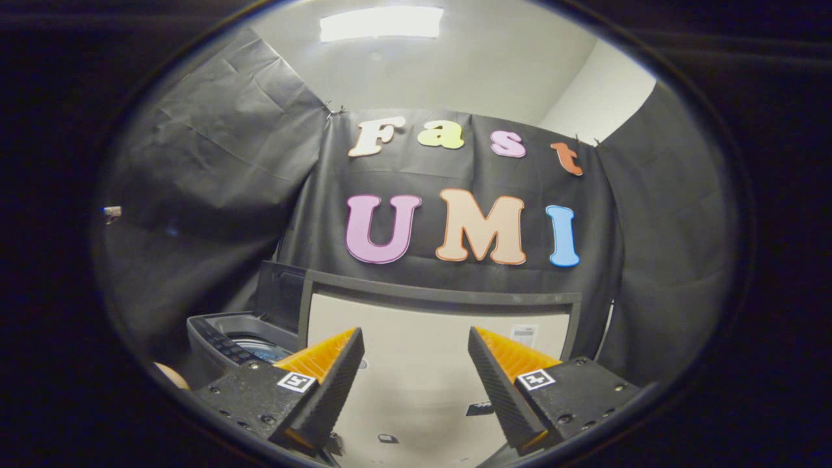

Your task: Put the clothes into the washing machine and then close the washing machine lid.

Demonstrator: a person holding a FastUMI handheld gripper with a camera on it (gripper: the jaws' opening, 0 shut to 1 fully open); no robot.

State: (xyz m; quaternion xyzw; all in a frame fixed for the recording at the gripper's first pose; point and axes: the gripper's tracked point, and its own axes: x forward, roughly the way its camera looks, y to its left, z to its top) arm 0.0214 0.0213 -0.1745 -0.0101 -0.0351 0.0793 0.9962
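I'm holding my gripper (pixel 416 370) wide open, gripping nothing. Washing machine (pixel 227 341) is sitting beyond my left finger, lid (pixel 283 292) standing up. I'm seeing no clothes (soft, light I'd guess; pinching a bunched fold should work).

Sticker (pixel 524 334) on the white raised lid (pixel 429 364), beyond the claw (pixel 416 383): print is showing too small to read.
Square markers (pixel 296 381) on the claw's fingers: black-and-white patterns, carrying no words.
Washing machine panel (pixel 224 344), left of the claw: buttons are showing blurred, unreadable.
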